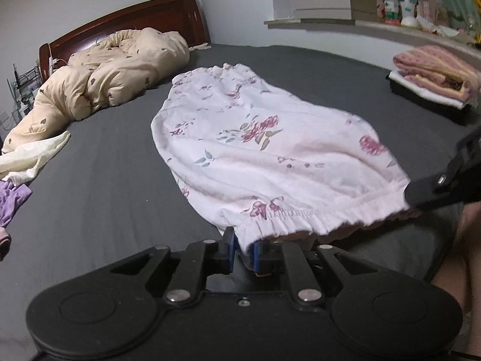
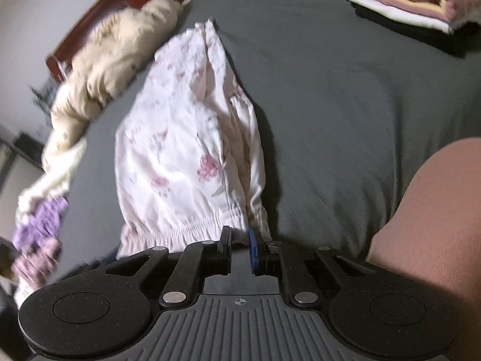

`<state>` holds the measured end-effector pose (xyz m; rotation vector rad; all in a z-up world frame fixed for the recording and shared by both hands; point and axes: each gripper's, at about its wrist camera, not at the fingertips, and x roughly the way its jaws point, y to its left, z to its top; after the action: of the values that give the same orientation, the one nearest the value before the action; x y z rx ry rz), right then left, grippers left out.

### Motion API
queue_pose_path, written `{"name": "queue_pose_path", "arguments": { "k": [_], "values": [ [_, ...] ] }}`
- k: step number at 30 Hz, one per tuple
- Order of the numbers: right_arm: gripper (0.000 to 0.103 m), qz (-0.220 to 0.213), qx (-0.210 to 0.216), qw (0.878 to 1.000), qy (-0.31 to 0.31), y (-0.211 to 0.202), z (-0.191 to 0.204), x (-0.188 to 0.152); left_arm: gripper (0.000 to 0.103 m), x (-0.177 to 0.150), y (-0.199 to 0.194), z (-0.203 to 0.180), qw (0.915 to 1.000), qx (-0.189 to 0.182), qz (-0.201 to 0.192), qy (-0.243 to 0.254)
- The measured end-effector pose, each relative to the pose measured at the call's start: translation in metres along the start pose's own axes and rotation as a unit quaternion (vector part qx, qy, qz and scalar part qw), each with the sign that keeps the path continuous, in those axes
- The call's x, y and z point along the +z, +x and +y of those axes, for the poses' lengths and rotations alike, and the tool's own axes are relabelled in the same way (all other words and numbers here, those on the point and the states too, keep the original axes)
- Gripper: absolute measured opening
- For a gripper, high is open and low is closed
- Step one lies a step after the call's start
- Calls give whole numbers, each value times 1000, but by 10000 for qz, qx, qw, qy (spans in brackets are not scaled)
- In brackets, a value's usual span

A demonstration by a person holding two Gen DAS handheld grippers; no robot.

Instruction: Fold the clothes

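Floral shorts [image 1: 255, 150] lie spread across the grey bed [image 1: 105, 165], waistband at its near edge. The left hand-held gripper [image 1: 242, 248] is clamped on one waistband end, the right hand-held gripper [image 2: 240, 245] on the other.

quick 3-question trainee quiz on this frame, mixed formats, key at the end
1. True or false: both tongs, left and right, are shut on the elastic waistband of the floral garment.
2. Multiple choice: where is the folded pink stack relative to the garment, in the left wrist view? A) upper right, apart from it B) lying on it C) under the beige duvet
3. Fill in: the garment lies stretched over the ____ bed sheet, with the beige duvet bunched near the headboard.

Key
1. True
2. A
3. Dark grey
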<state>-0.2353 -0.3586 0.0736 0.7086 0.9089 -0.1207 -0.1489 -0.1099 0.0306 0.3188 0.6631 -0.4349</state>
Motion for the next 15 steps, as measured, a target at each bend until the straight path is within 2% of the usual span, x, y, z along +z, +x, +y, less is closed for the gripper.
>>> {"name": "queue_pose_path", "arguments": {
  "k": [5, 7, 9, 10, 11, 12, 14, 15],
  "values": [
    [12, 46, -81, 10000, -18, -12, -5, -2, 34, -5, -30, -9, 9986, -356, -376, 111],
    [12, 7, -140, 9994, -310, -23, -2, -1, 43, -7, -42, -13, 9970, -508, -553, 181],
    [14, -90, -206, 9975, -668, -34, 2, 3, 55, -5, -48, -26, 9936, -663, -795, 452],
    [16, -180, -193, 9959, -870, -39, 3, 8, 58, -4, -50, -32, 9914, -734, -910, 590],
    [27, -289, -184, 9937, -1064, -44, 4, 15, 58, -3, -49, -41, 9895, -759, -981, 738],
    [47, -387, -164, 9918, -1210, -47, 7, 23, 58, -1, -46, -47, 9882, -801, -1022, 812],
    [68, -580, -29, 9878, -1442, -53, 14, 42, 58, 3, -39, -61, 9855, -882, -1096, 949],
    [68, -594, 127, 9857, -1572, -53, 20, 53, 58, 8, -33, -68, 9856, -897, -1078, 944]
  ]
}}
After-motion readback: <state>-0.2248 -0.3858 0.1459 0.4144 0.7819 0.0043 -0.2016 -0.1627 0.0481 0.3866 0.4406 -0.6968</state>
